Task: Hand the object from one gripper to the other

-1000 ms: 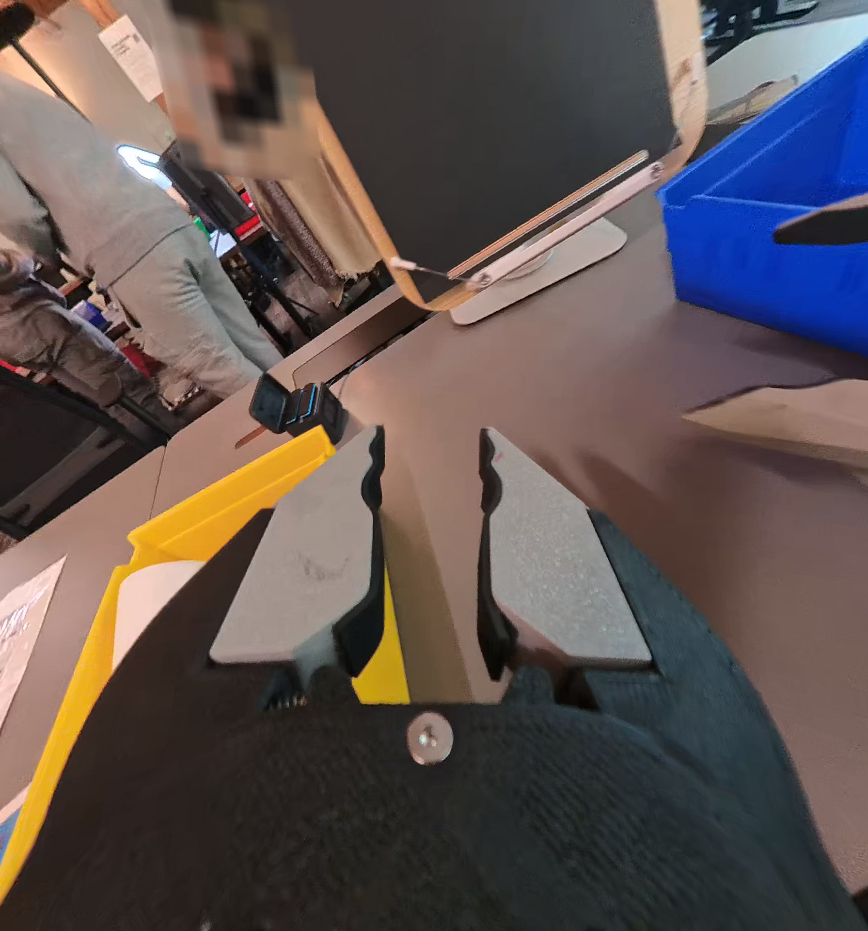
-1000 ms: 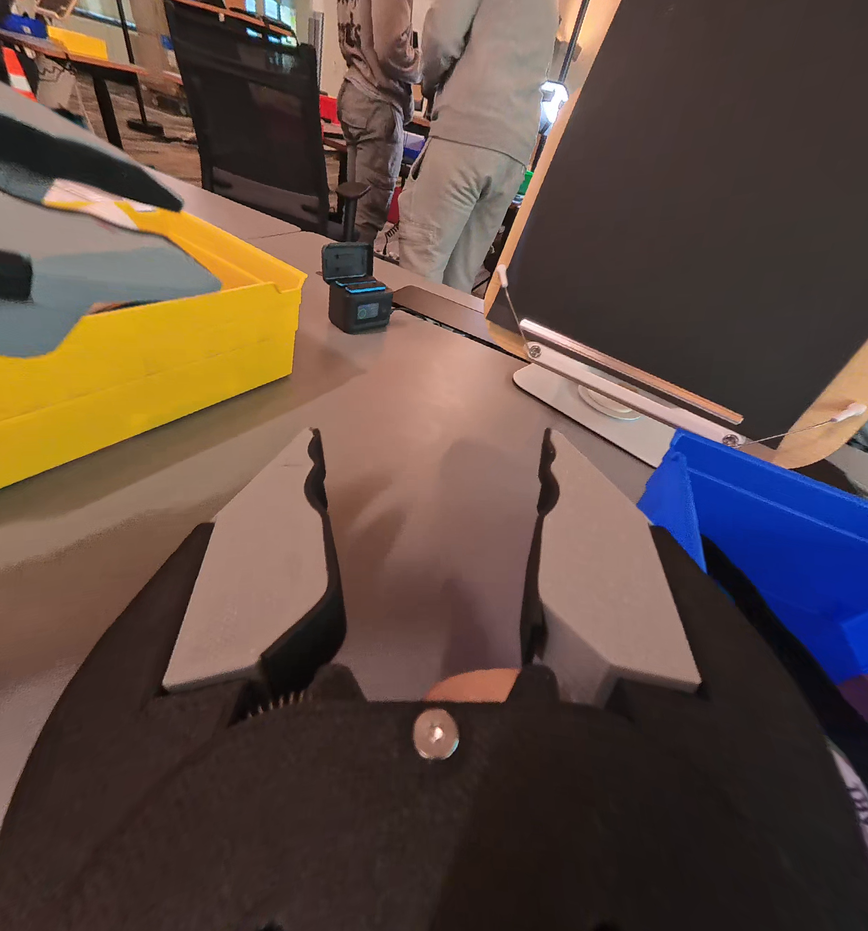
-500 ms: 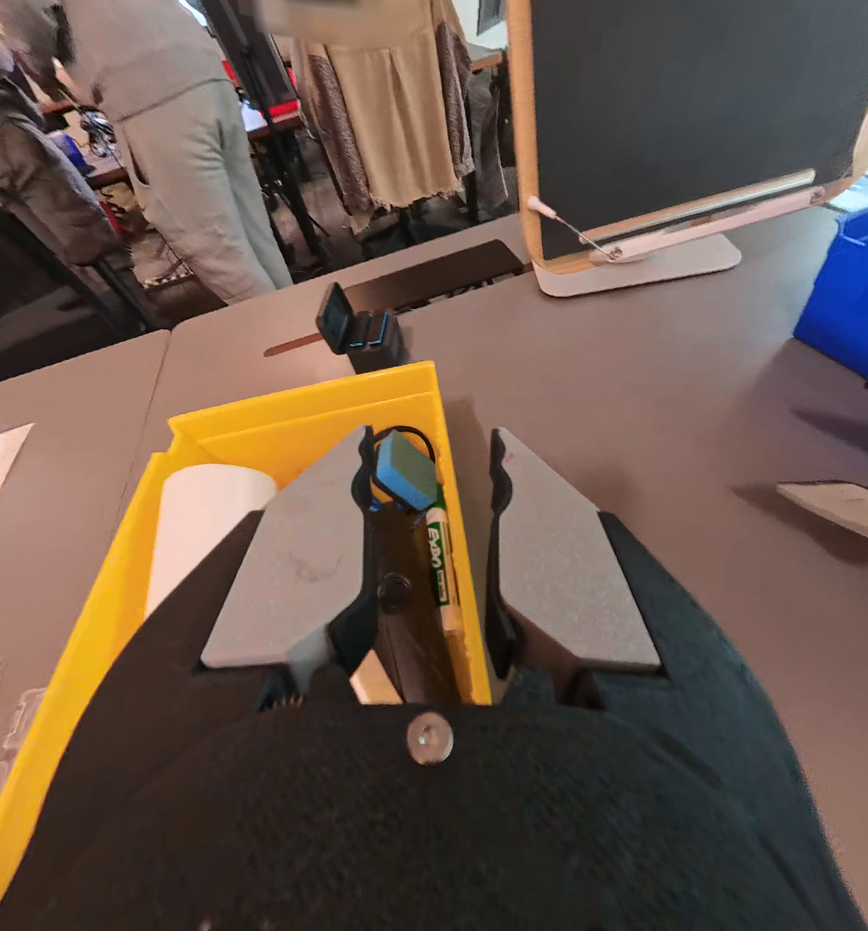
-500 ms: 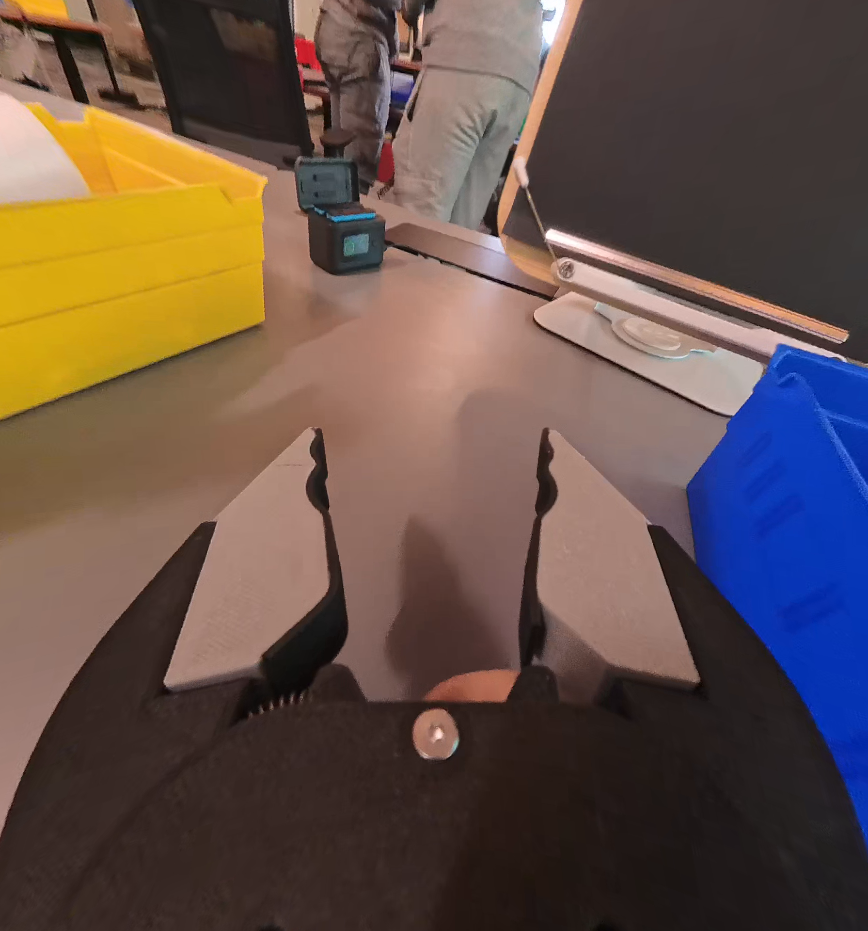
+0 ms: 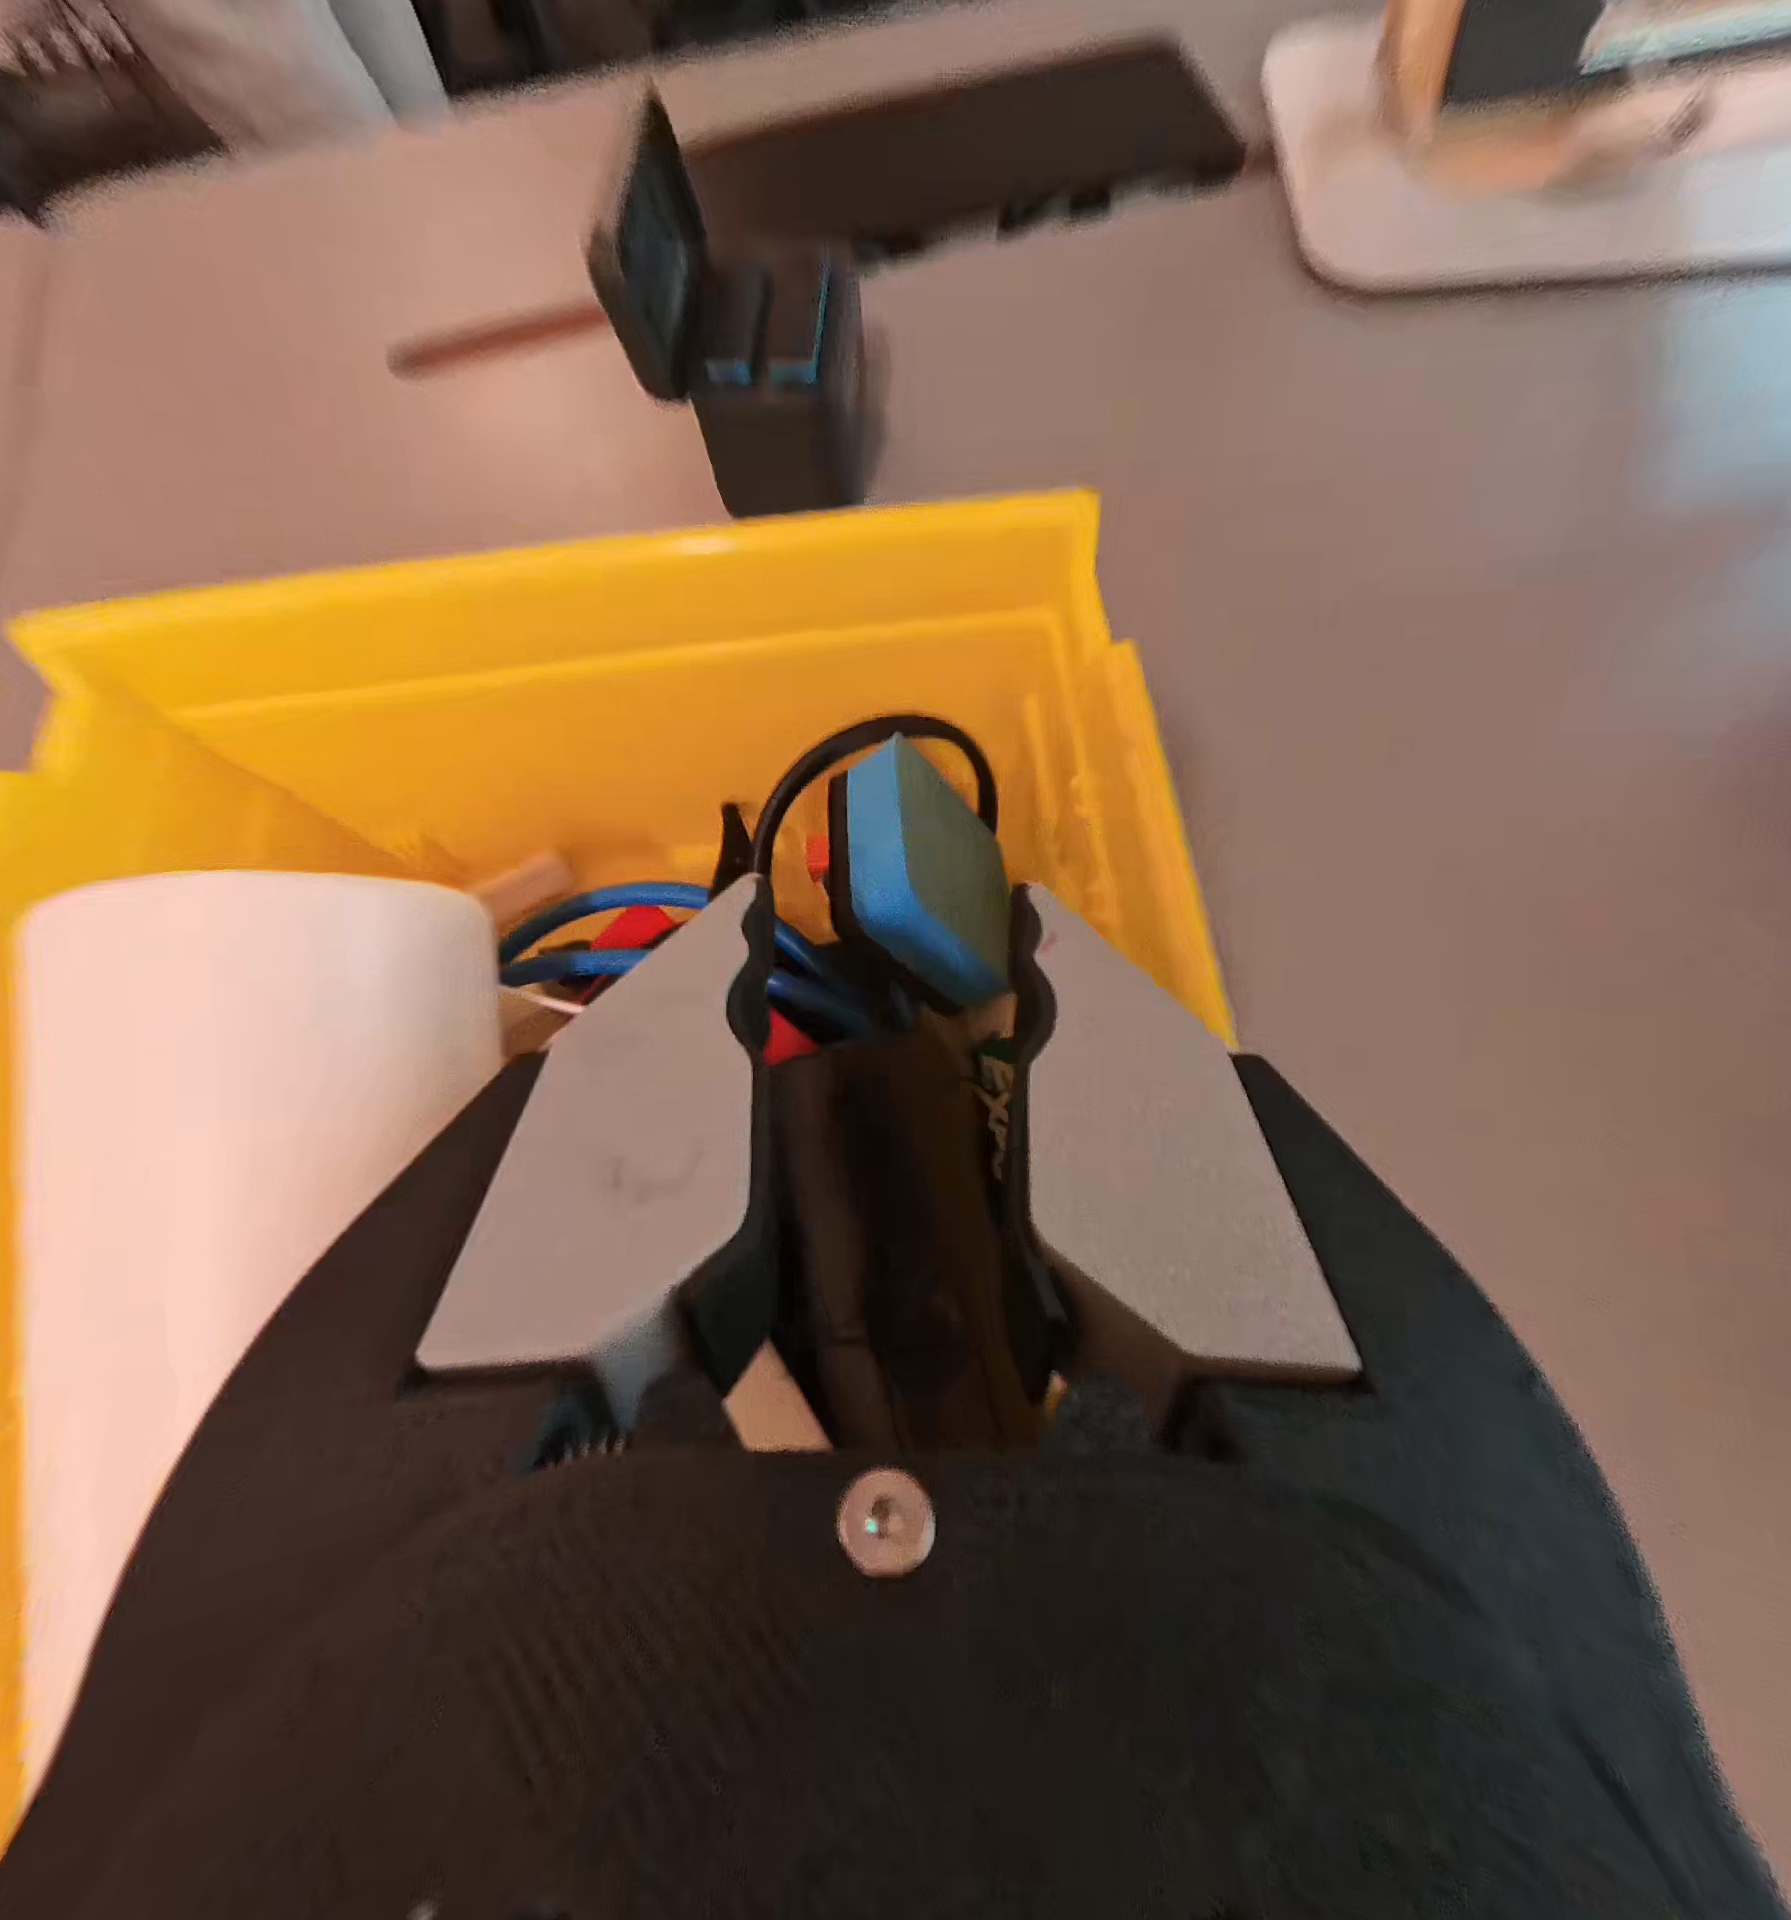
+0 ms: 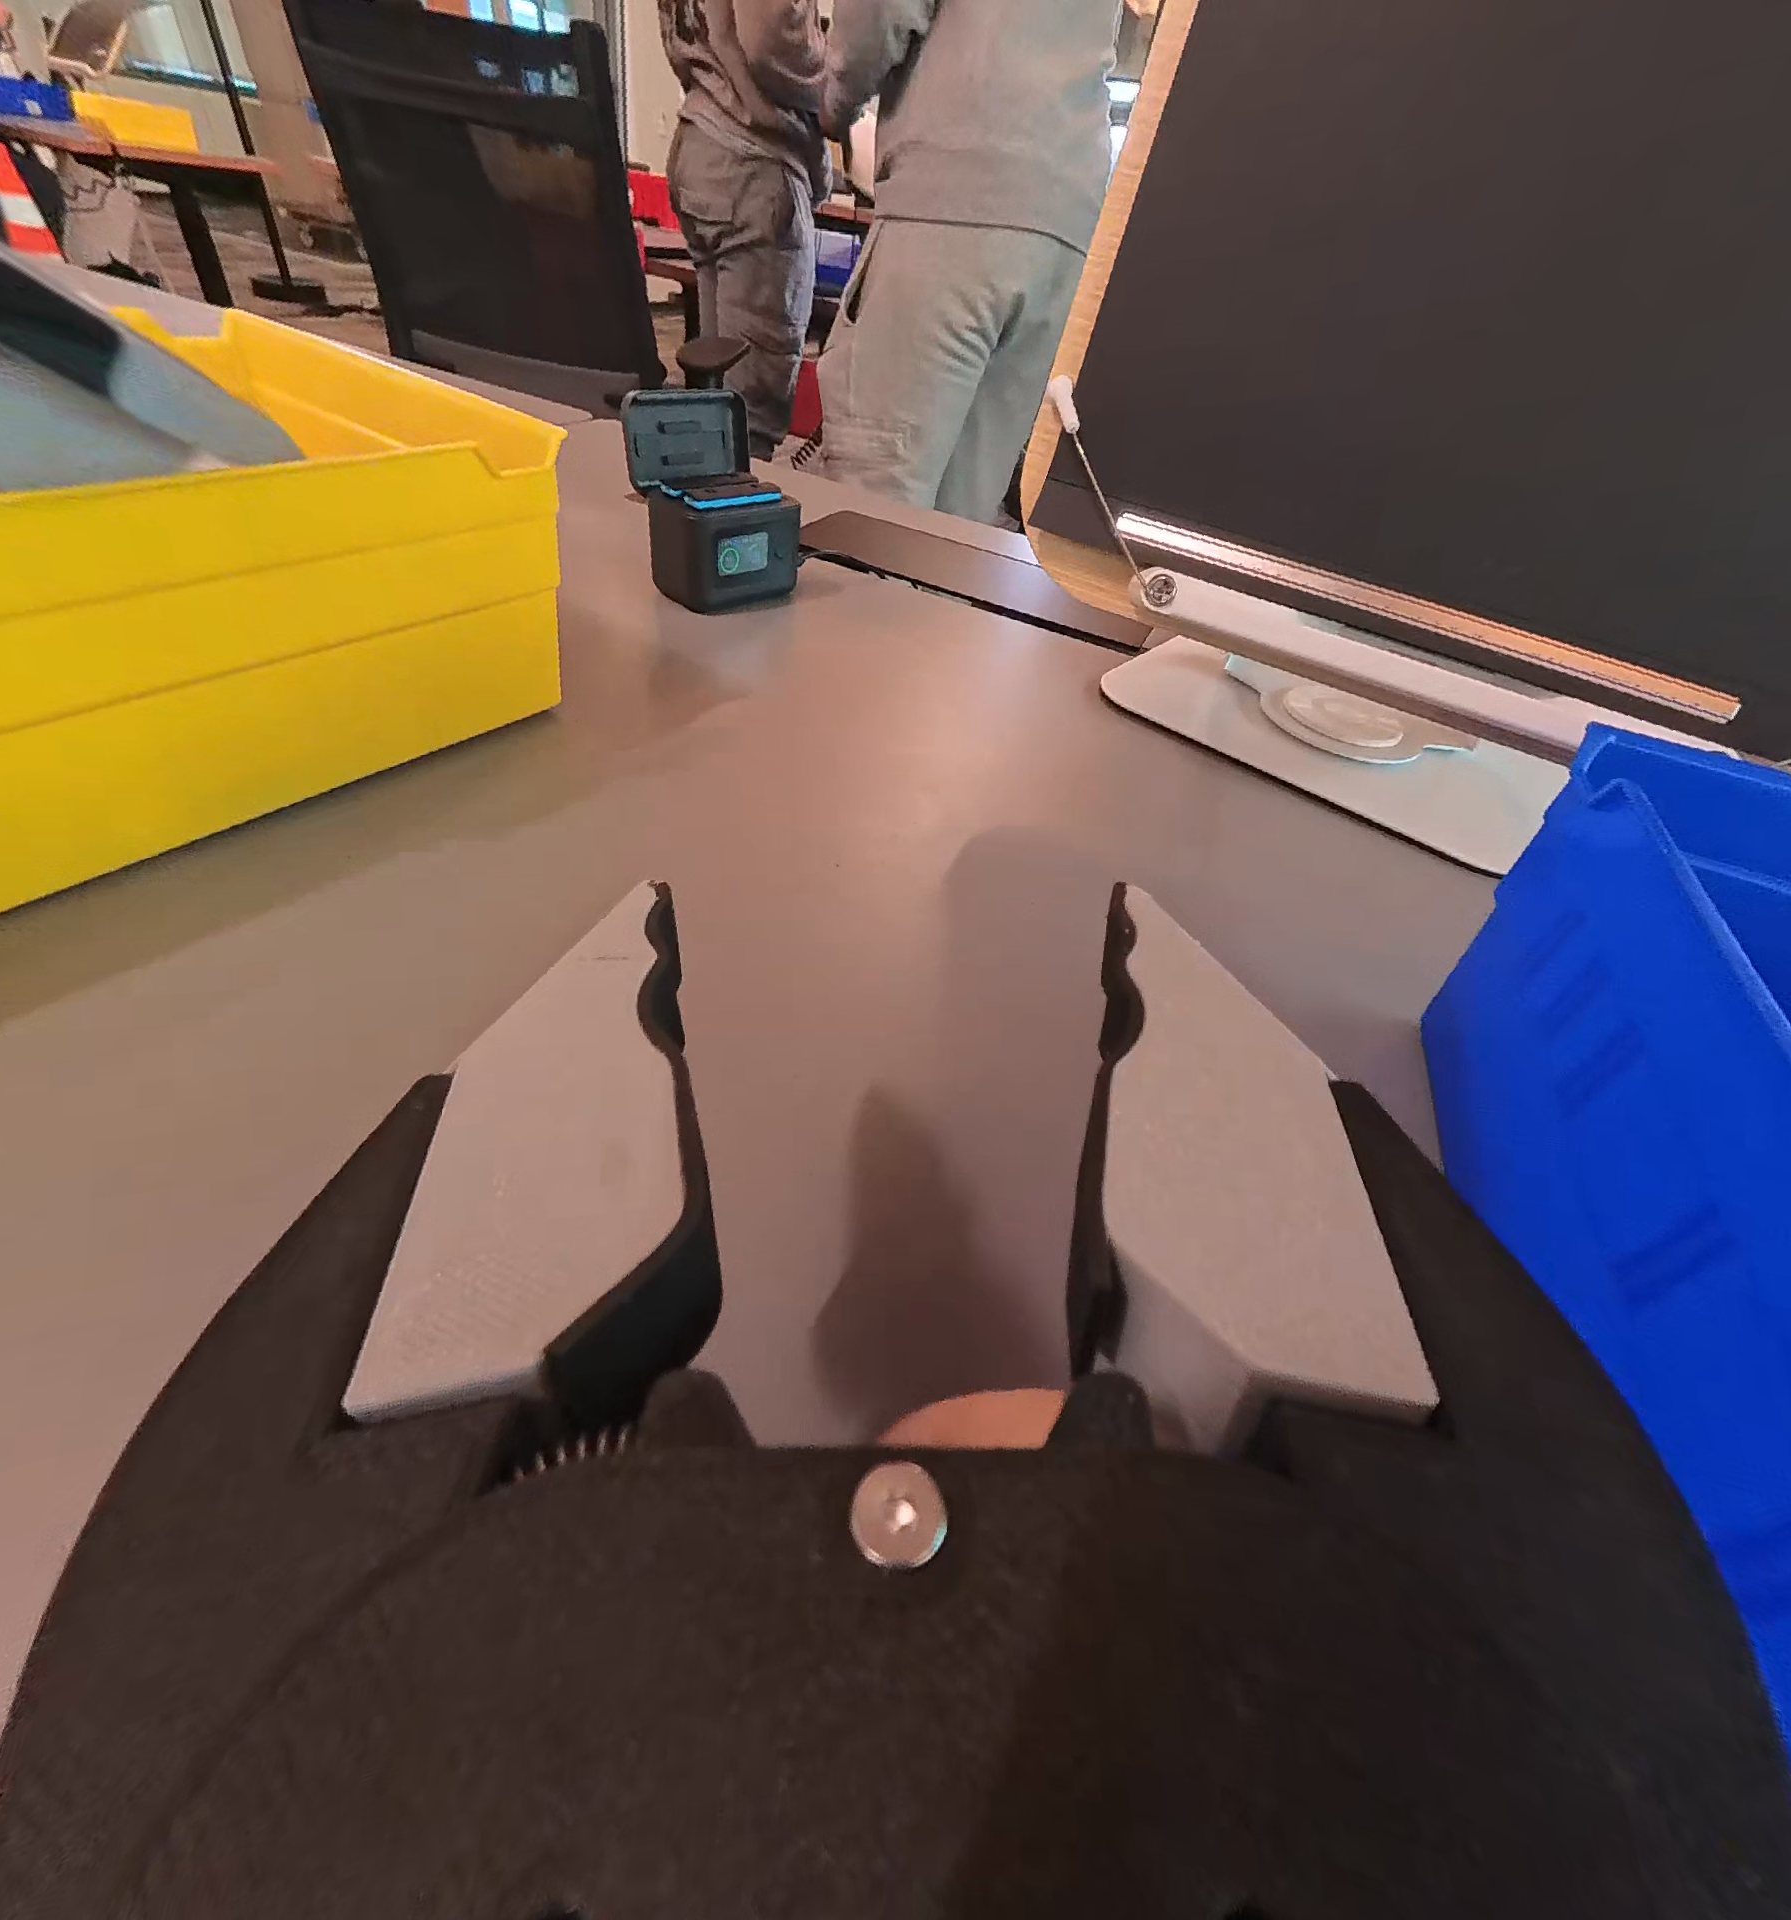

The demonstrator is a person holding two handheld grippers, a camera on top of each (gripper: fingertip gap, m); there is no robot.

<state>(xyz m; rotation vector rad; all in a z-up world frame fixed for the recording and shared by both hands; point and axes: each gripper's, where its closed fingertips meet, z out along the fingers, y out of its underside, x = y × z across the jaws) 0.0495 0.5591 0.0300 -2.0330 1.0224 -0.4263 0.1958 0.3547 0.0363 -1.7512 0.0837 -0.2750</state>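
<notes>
My left gripper (image 5: 886,904) is open and empty, pointing down into the yellow bin (image 5: 579,675). Its fingertips flank a blue block with a dark face (image 5: 922,894) that leans at the bin's right end, apart from both tips. Below the block lie a dark object (image 5: 891,1195) and a marker (image 5: 990,1122). This view is blurred. My right gripper (image 6: 886,894) is open and empty, low over the bare grey table (image 6: 870,790). The left gripper also shows in the right wrist view (image 6: 70,405), over the yellow bin (image 6: 247,603).
A white roll (image 5: 236,1091) and blue and red cables (image 5: 610,925) fill the bin's left side. A black charger case (image 6: 725,540) stands behind the bin. A blue bin (image 6: 1649,1091) is on the right, a dark panel on a stand (image 6: 1338,748) behind it. People stand beyond the table.
My left gripper has swung left from over the table to over the yellow bin and dipped toward its contents. My right gripper has stayed open and shifted only slightly.
</notes>
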